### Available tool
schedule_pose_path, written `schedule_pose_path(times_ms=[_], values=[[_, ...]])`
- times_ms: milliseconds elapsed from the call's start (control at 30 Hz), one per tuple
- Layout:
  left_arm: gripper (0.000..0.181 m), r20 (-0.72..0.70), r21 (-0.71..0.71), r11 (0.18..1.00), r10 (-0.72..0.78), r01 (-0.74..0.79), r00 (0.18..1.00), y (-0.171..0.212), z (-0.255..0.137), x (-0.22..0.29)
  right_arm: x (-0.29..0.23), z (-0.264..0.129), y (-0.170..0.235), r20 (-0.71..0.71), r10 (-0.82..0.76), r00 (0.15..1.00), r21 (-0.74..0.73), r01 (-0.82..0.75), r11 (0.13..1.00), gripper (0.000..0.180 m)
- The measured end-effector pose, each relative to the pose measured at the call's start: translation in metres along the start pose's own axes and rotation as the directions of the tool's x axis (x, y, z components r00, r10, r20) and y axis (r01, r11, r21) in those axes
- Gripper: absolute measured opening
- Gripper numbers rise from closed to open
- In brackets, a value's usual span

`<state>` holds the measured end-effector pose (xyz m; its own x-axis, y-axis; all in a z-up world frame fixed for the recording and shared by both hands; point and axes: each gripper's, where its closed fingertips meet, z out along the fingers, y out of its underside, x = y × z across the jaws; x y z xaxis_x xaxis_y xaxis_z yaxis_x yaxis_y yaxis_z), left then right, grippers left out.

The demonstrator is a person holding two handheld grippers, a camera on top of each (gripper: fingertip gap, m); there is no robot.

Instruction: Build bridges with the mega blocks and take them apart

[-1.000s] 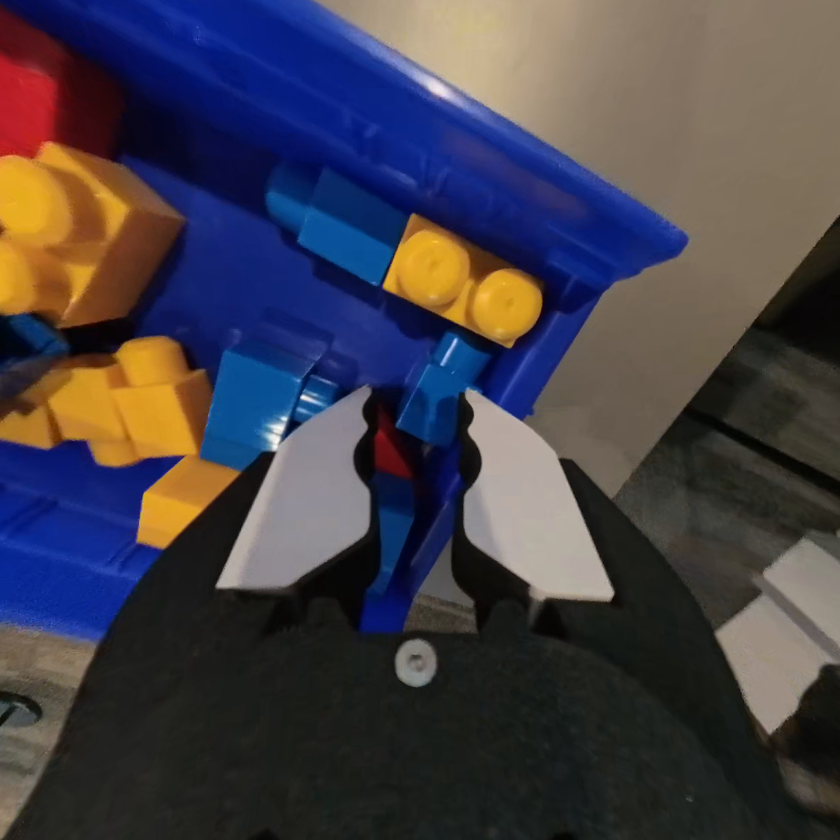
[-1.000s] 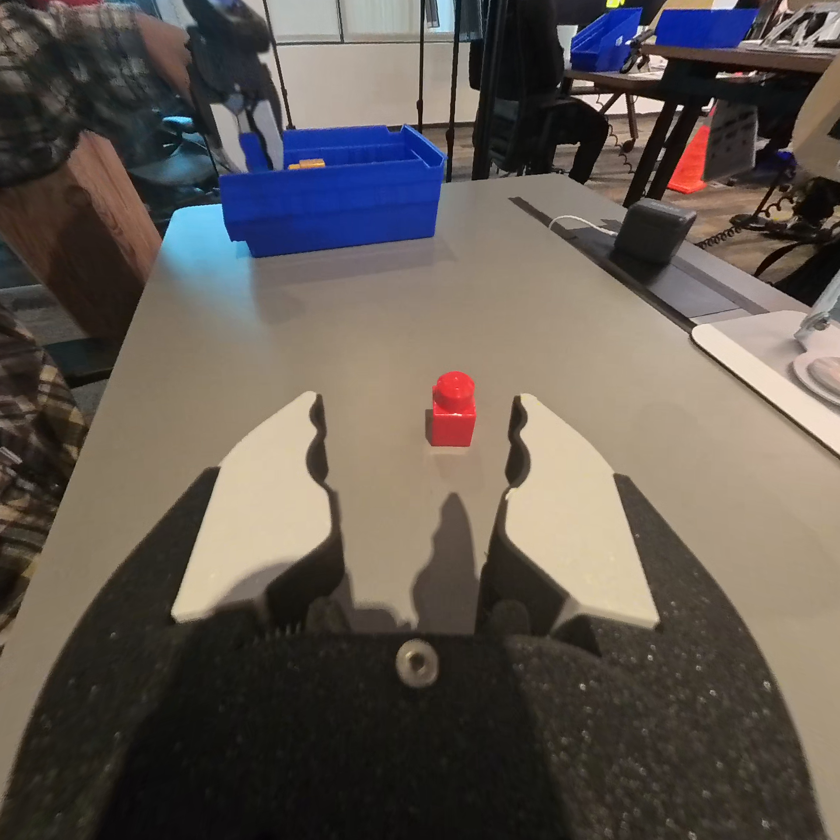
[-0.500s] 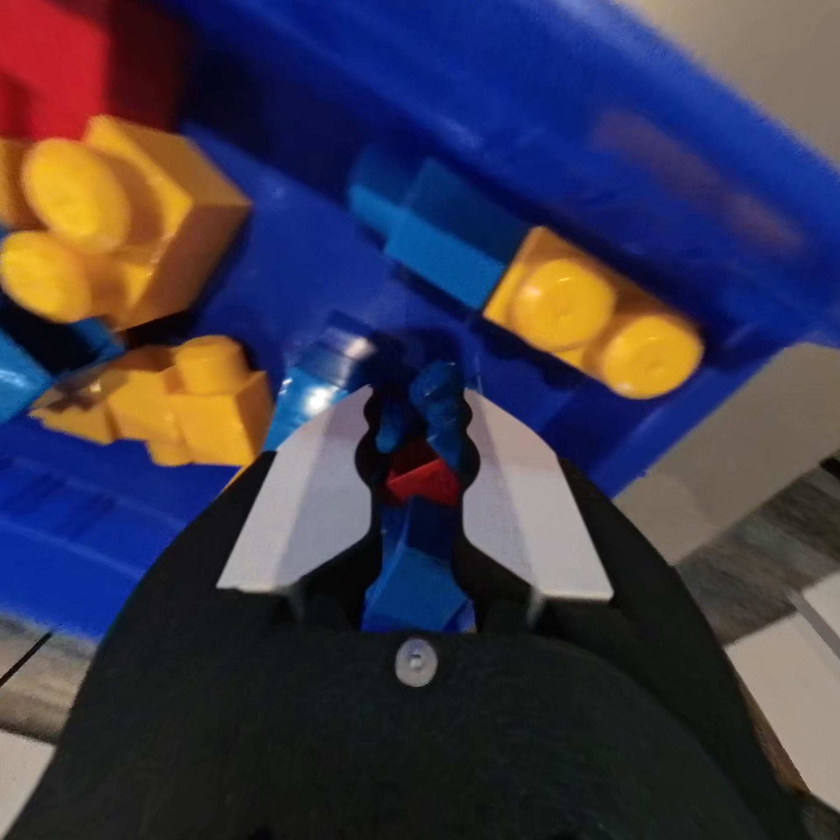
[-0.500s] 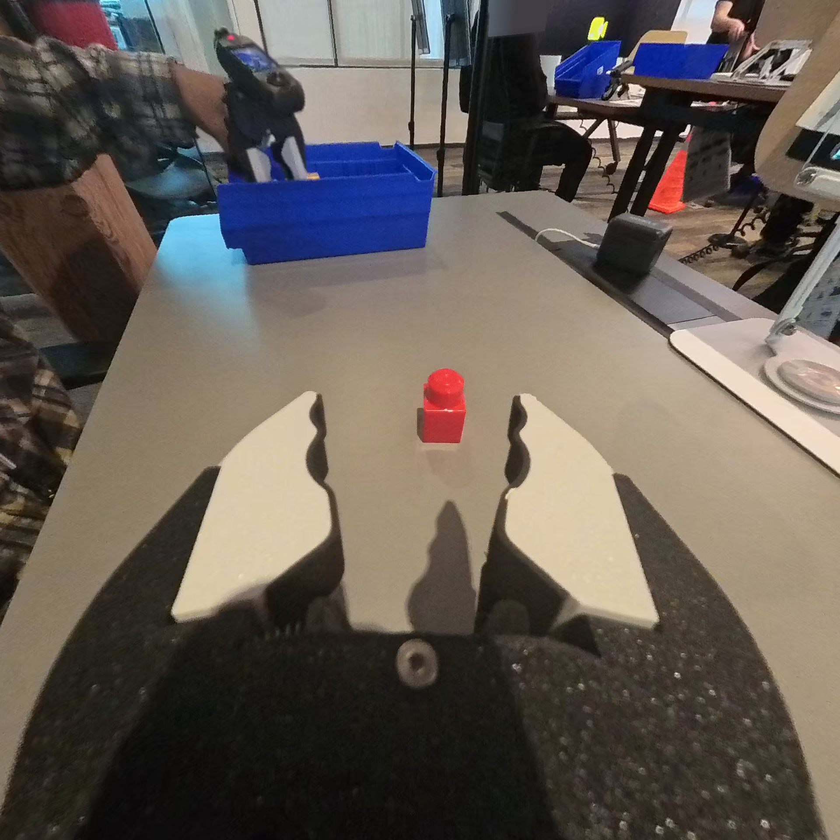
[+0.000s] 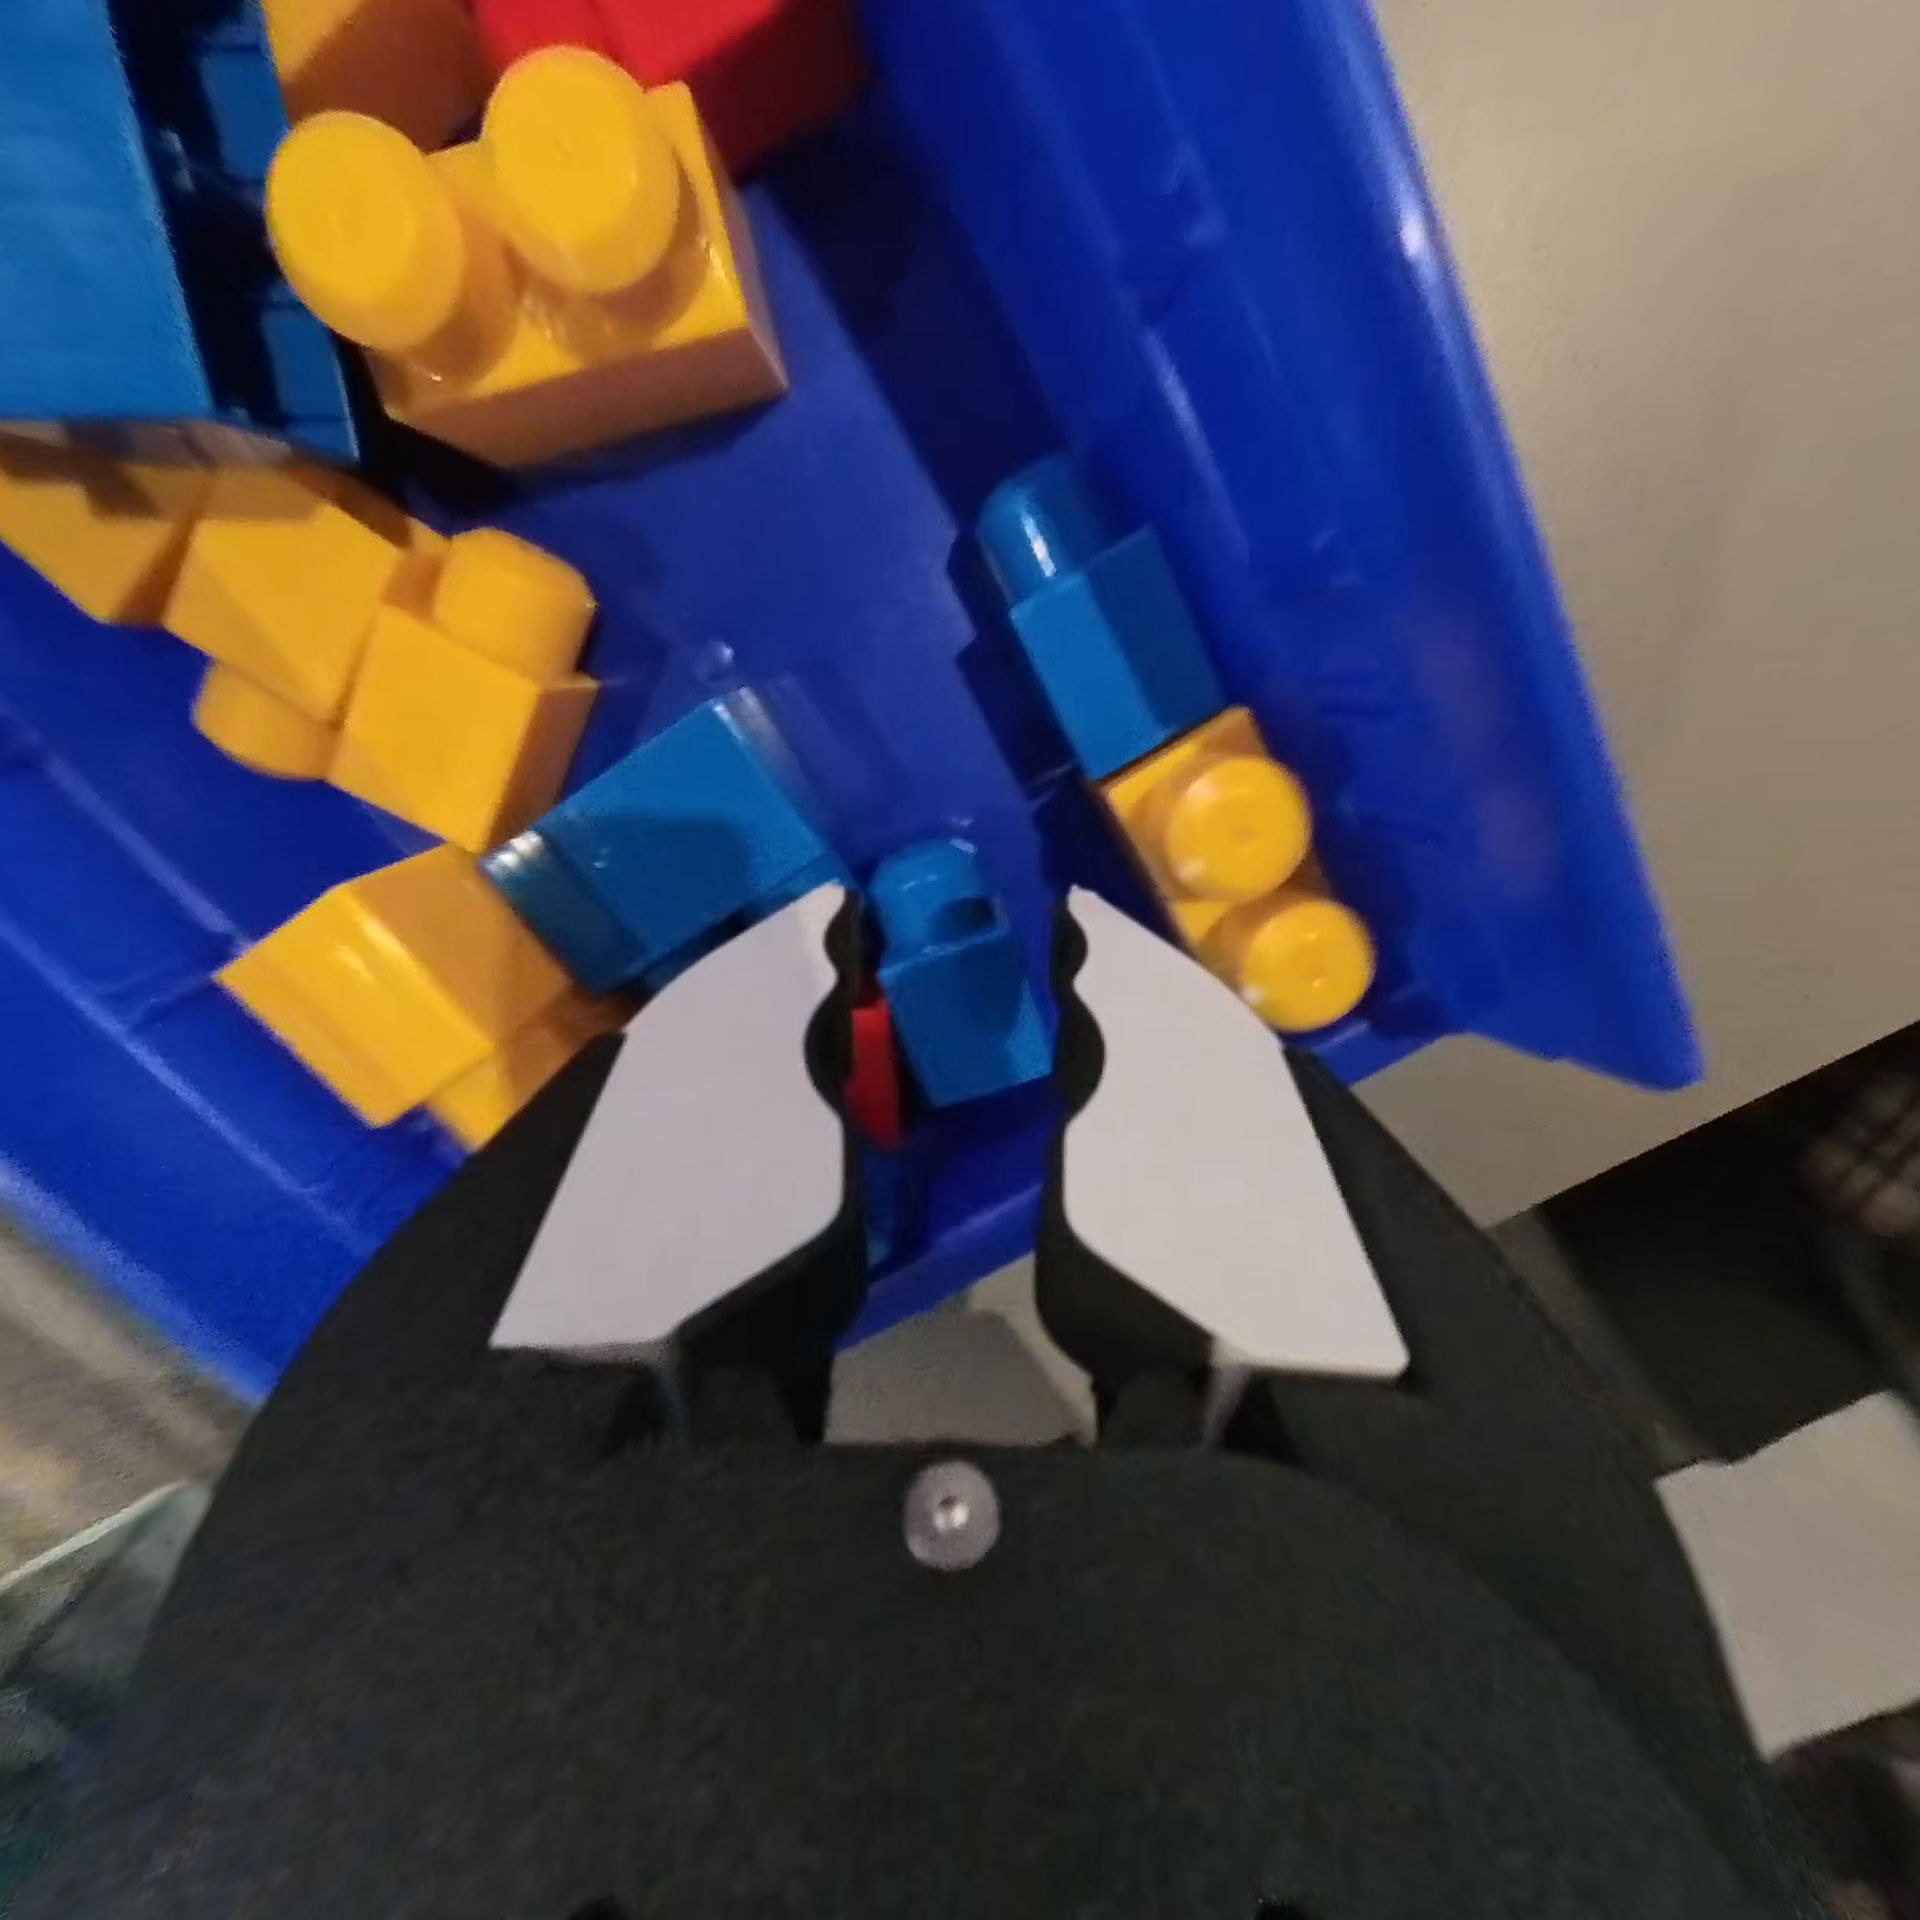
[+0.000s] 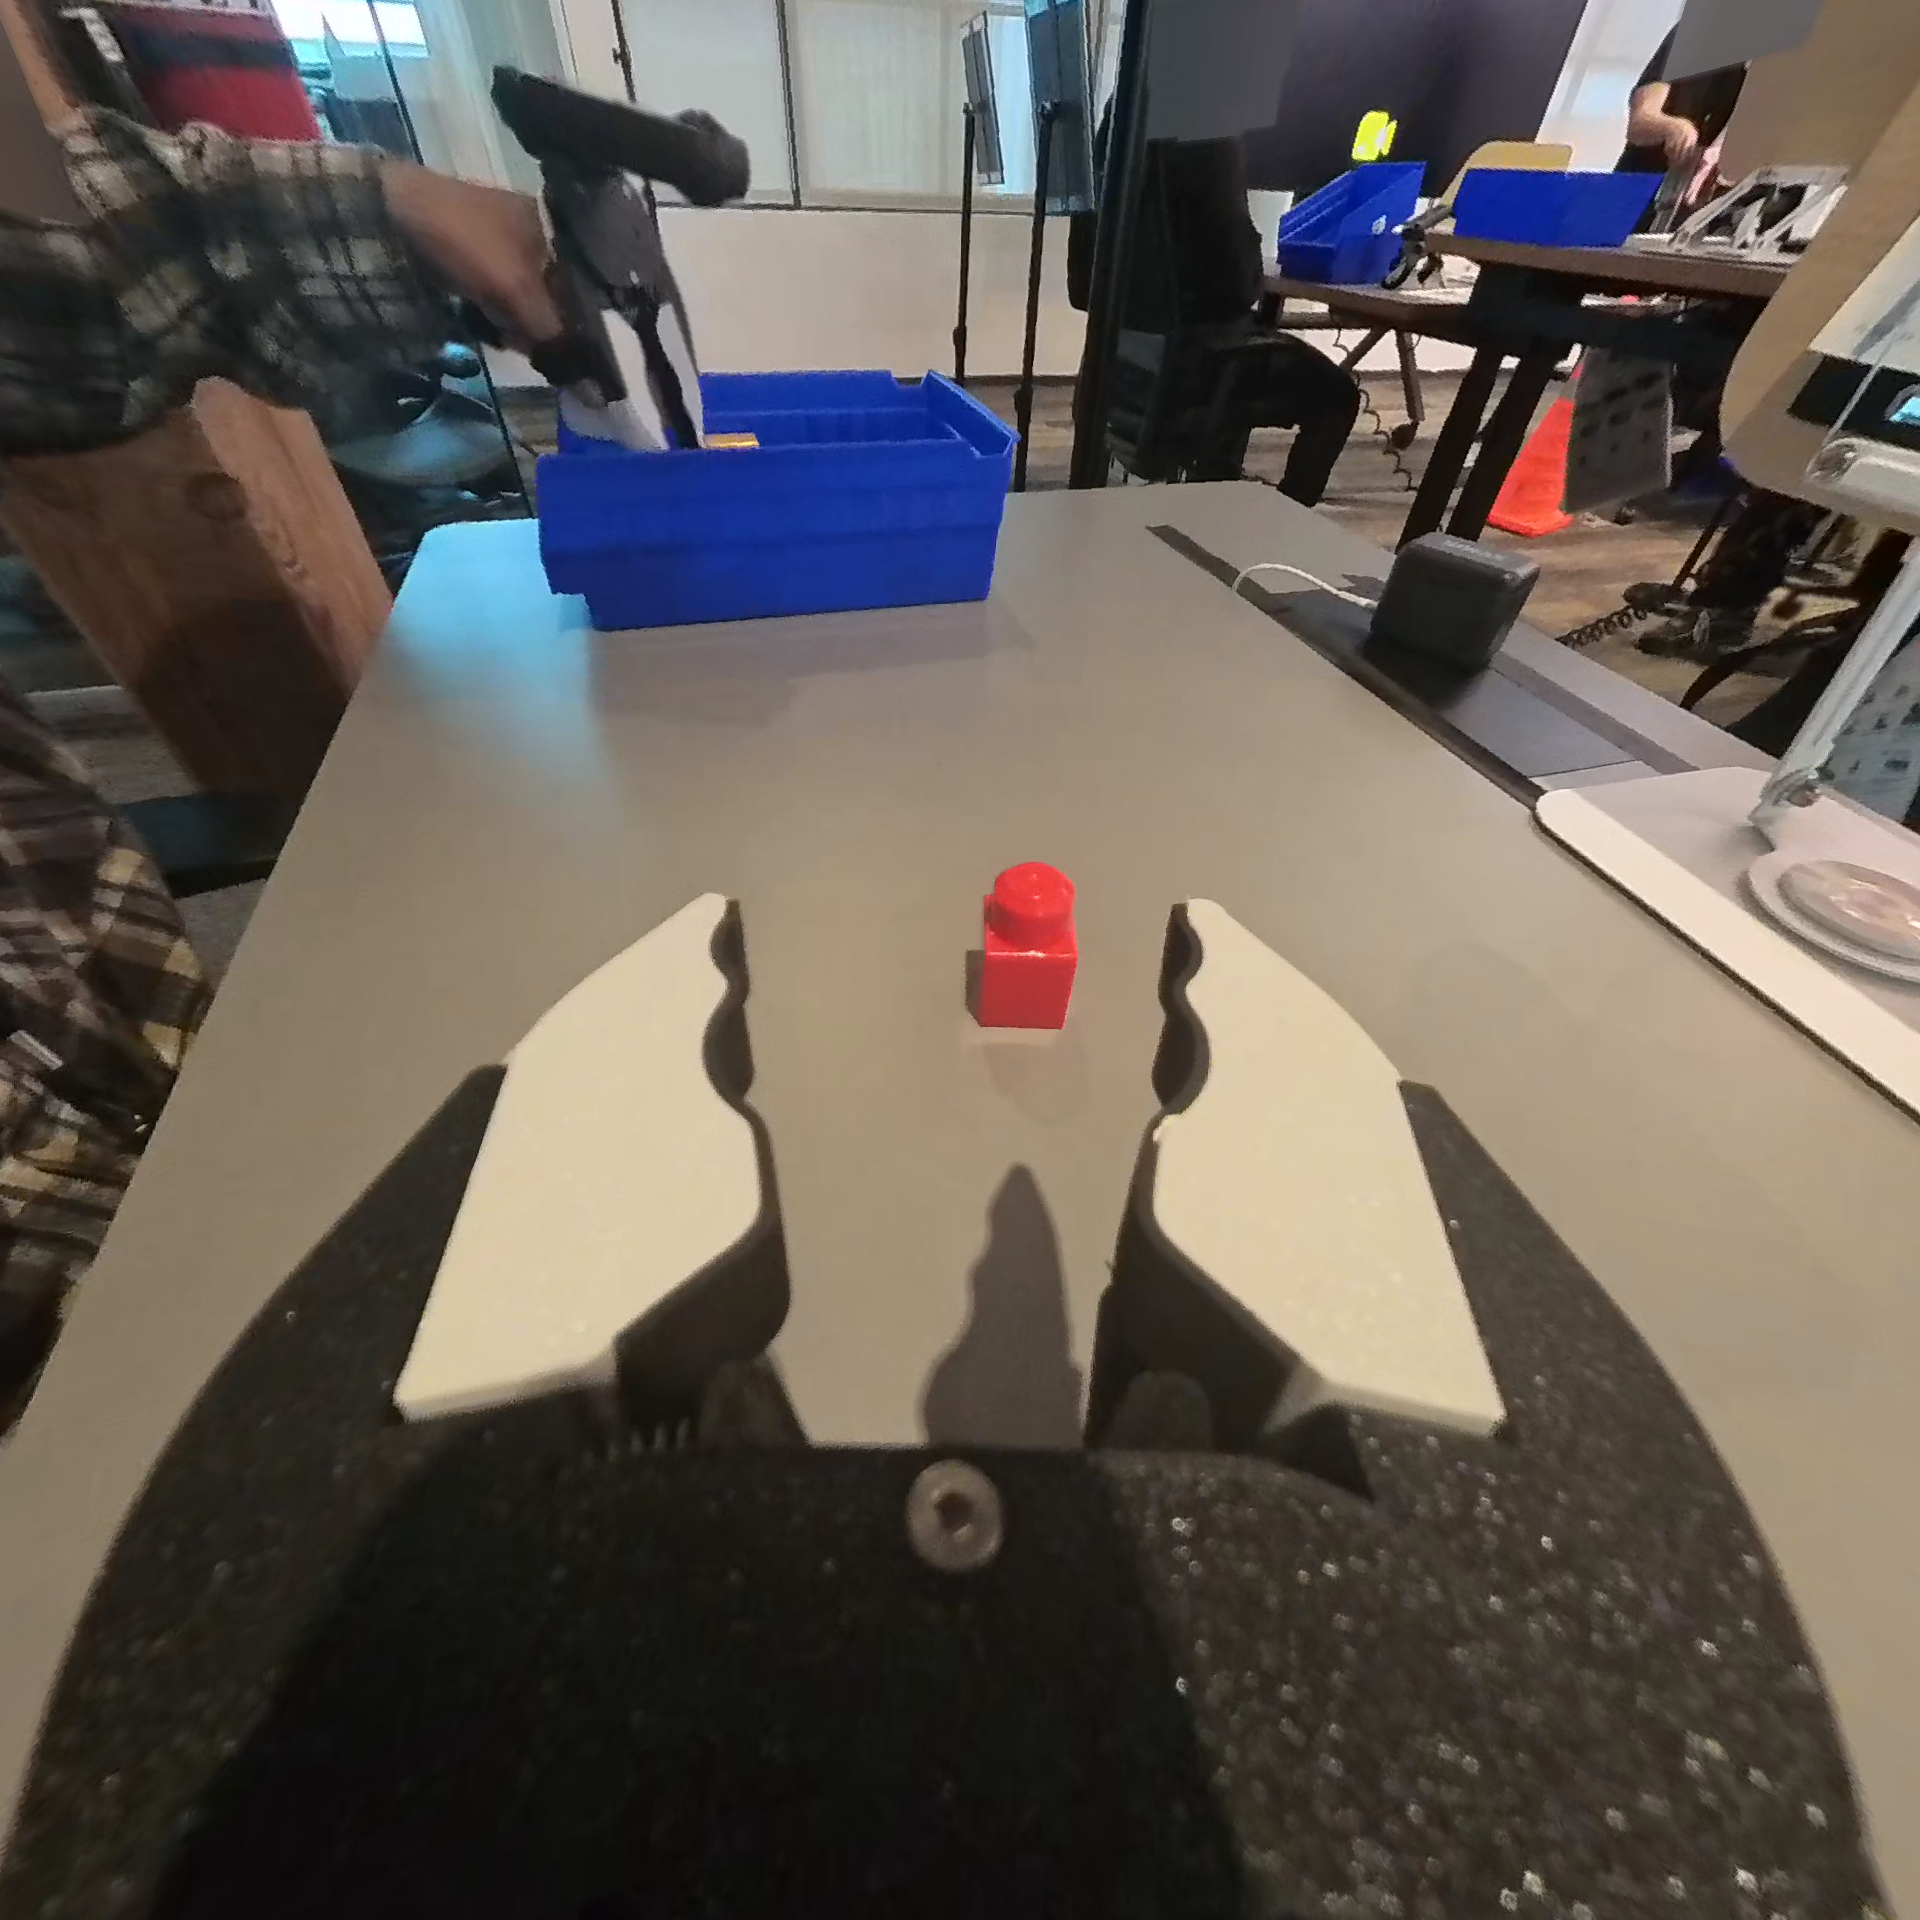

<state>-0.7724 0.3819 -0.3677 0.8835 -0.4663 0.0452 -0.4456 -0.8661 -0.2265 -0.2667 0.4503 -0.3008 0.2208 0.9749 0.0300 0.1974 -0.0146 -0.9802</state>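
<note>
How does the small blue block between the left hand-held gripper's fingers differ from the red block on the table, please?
The small blue block lies tipped inside the blue bin among other blocks; the red block stands upright, alone on the grey table. The left hand-held gripper has its fingers close around the blue one; the right hand-held gripper is open, clear of the red one. Both are single-stud blocks.

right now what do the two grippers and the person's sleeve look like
Both the left gripper and right gripper have pale grey wedge fingers with wavy black inner pads, on a black grainy body with a silver screw. The sleeve is dark plaid.
</note>
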Motion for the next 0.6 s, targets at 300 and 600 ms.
schedule_pose_path(times_ms=[300, 600], values=[[0.046, 0.039, -0.106, 0.986, -0.128, 0.132, 0.991, 0.023, 0.034, 0.001, 0.002, -0.019, 0.001, -0.019, 0.0, 1.0, 0.032, 0.001, 1.0, 0.076], [0.029, -0.015, -0.137, 0.984, -0.117, 0.114, 0.993, 0.024, 0.051, 0.003, 0.002, -0.037, 0.004, -0.027, 0.002, 1.0, 0.071, -0.001, 0.997, 0.075]])
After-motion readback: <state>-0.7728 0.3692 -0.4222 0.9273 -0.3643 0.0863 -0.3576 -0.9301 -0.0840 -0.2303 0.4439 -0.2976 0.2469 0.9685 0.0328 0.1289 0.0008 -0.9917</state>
